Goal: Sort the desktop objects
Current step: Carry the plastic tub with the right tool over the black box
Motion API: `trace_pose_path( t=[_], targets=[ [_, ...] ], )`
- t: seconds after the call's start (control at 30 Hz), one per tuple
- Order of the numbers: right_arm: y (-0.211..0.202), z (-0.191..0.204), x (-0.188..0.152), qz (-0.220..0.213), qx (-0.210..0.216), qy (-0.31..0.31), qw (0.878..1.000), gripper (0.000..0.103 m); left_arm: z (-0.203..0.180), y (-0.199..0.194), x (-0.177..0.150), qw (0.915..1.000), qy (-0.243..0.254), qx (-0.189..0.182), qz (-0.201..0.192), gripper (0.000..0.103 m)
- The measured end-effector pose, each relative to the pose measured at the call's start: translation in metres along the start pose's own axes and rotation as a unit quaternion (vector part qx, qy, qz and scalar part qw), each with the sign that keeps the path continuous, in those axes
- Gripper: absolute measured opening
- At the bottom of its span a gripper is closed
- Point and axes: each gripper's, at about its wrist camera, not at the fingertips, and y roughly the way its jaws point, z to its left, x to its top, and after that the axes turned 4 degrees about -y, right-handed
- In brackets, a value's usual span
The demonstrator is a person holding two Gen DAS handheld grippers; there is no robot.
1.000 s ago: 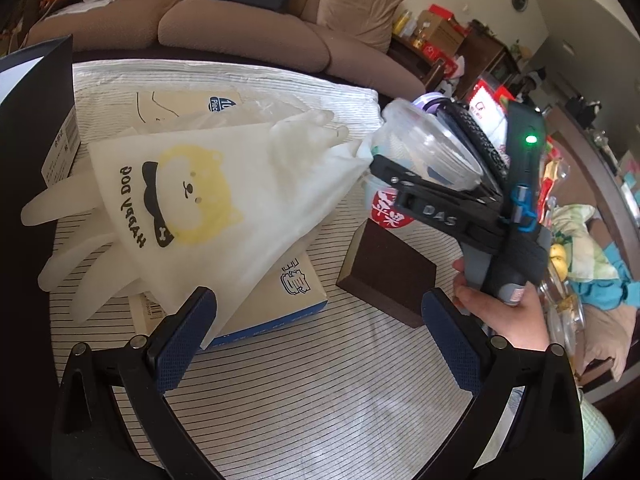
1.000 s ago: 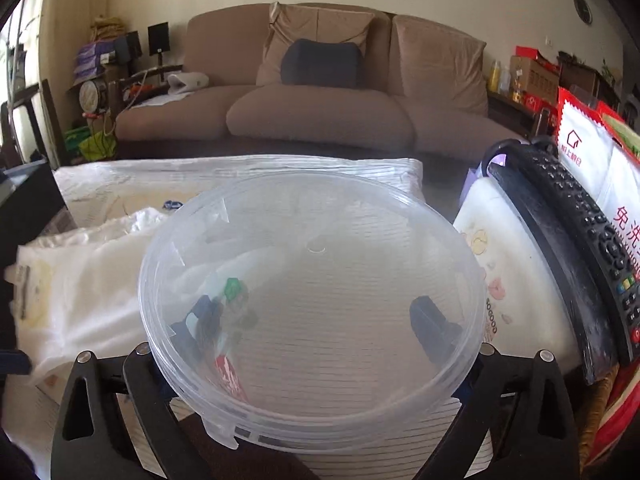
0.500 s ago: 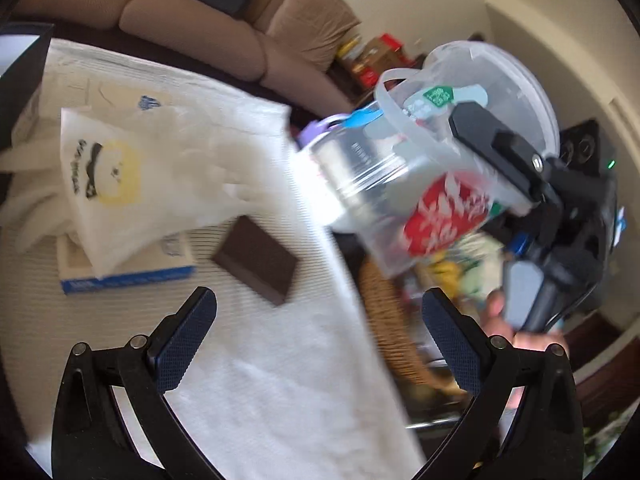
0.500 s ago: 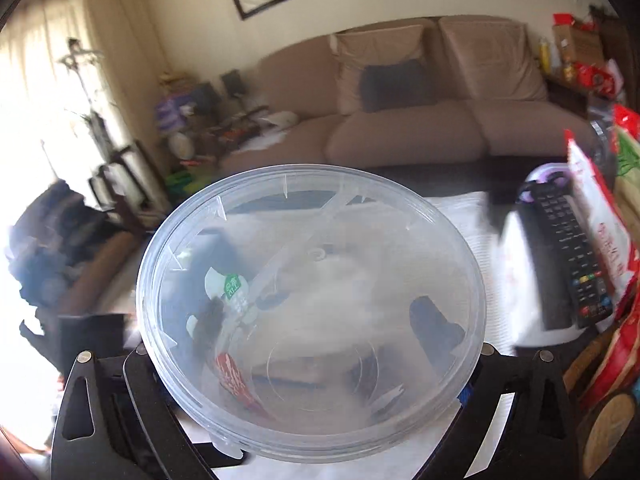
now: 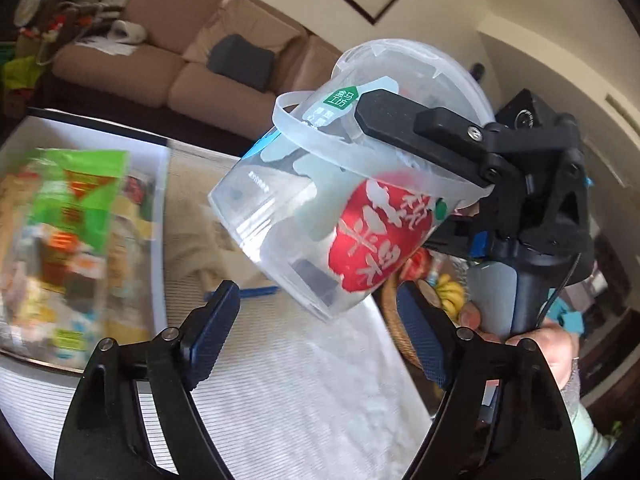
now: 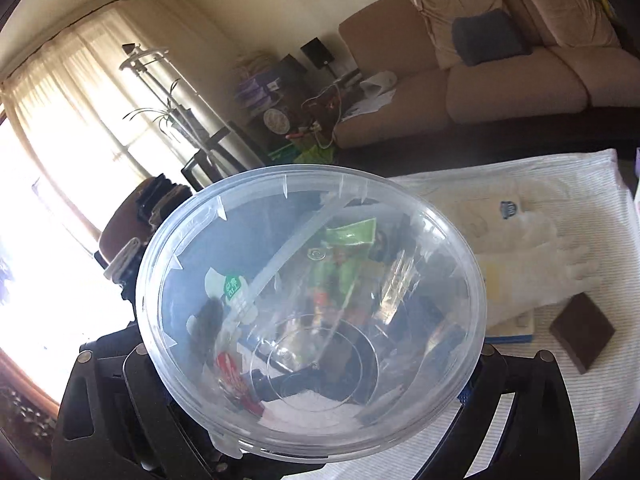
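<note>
My right gripper (image 5: 344, 196) is shut on a clear plastic tub with a red label (image 5: 352, 200) and holds it in the air, tilted, above the striped tablecloth (image 5: 304, 400). In the right wrist view the tub (image 6: 312, 312) fills the middle and hides the fingertips. My left gripper (image 5: 320, 332) is open and empty, just below the tub. A box of bright snack packets (image 5: 64, 248) lies at the left, blurred.
A white dog-print bag (image 6: 520, 272), a blue-edged box under it and a small dark brown block (image 6: 582, 332) lie on the cloth. A wicker basket with fruit (image 5: 416, 320) stands at the table's right. A brown sofa (image 5: 180, 68) is behind.
The right gripper has lifted the tub higher and swung it left, tilting it. The left gripper's view has turned left, bringing the snack box into sight.
</note>
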Motion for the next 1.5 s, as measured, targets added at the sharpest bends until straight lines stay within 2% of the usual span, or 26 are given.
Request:
trace_pose_path(
  t=[0.13,0.17,0.27,0.37,0.47,0.57,0.6,0.73,0.83,0.9,1.03,1.13,1.2,1.27,1.37,1.5],
  targets=[
    [0.069,0.013,0.019,-0.004,0.023,0.057,0.998,0.098,0.05,-0.027,0.031,0.9984,-0.003,0.056,0.001,0.078],
    [0.086,0.011,0.025,-0.008,0.031,0.08,0.996,0.098,0.068,-0.033,0.041,0.9964,-0.003,0.085,0.004,0.078],
    [0.144,-0.003,0.035,-0.025,0.046,0.16,0.986,0.099,0.113,-0.048,0.058,0.9904,-0.013,0.137,0.008,0.078],
    [0.211,-0.025,0.037,-0.039,0.057,0.253,0.965,0.099,0.158,-0.061,0.068,0.9858,-0.021,0.166,0.014,0.078],
    [0.266,-0.053,0.031,-0.056,0.062,0.333,0.939,0.099,0.197,-0.058,0.071,0.9803,-0.037,0.192,0.029,0.078],
    [0.307,-0.079,0.02,-0.067,0.063,0.4,0.912,0.099,0.238,-0.058,0.073,0.9788,-0.087,0.182,0.036,0.077],
    [0.32,-0.085,0.02,-0.06,0.064,0.408,0.909,0.099,0.246,-0.057,0.071,0.98,-0.094,0.171,0.04,0.077],
    [0.357,-0.095,0.025,-0.013,0.044,0.388,0.92,0.099,0.26,-0.063,0.067,0.9823,-0.091,0.16,0.038,0.078],
    [0.362,-0.096,0.026,0.035,0.038,0.37,0.928,0.099,0.263,-0.062,0.068,0.9838,-0.092,0.149,0.039,0.078],
    [0.351,-0.09,0.031,0.066,0.018,0.353,0.933,0.102,0.264,-0.062,0.071,0.9845,-0.087,0.147,0.039,0.078],
    [0.324,-0.07,0.032,0.176,-0.006,0.293,0.94,0.103,0.254,-0.06,0.077,0.9856,-0.077,0.144,0.046,0.079],
    [0.291,-0.064,0.034,0.199,-0.029,0.246,0.948,0.103,0.243,-0.051,0.08,0.9839,-0.056,0.162,0.052,0.079],
    [0.274,-0.071,0.035,0.219,-0.023,0.247,0.944,0.103,0.238,-0.038,0.084,0.9809,-0.039,0.181,0.061,0.079],
    [0.254,-0.073,0.041,0.205,-0.019,0.229,0.951,0.103,0.232,-0.025,0.087,0.9764,-0.017,0.204,0.07,0.079],
    [0.236,-0.064,0.066,0.138,-0.031,0.151,0.978,0.103,0.227,-0.003,0.102,0.9682,0.004,0.236,0.082,0.079],
    [0.243,-0.051,0.076,0.105,-0.057,0.08,0.99,0.1,0.228,0.026,0.117,0.9624,0.019,0.251,0.101,0.079]
  ],
)
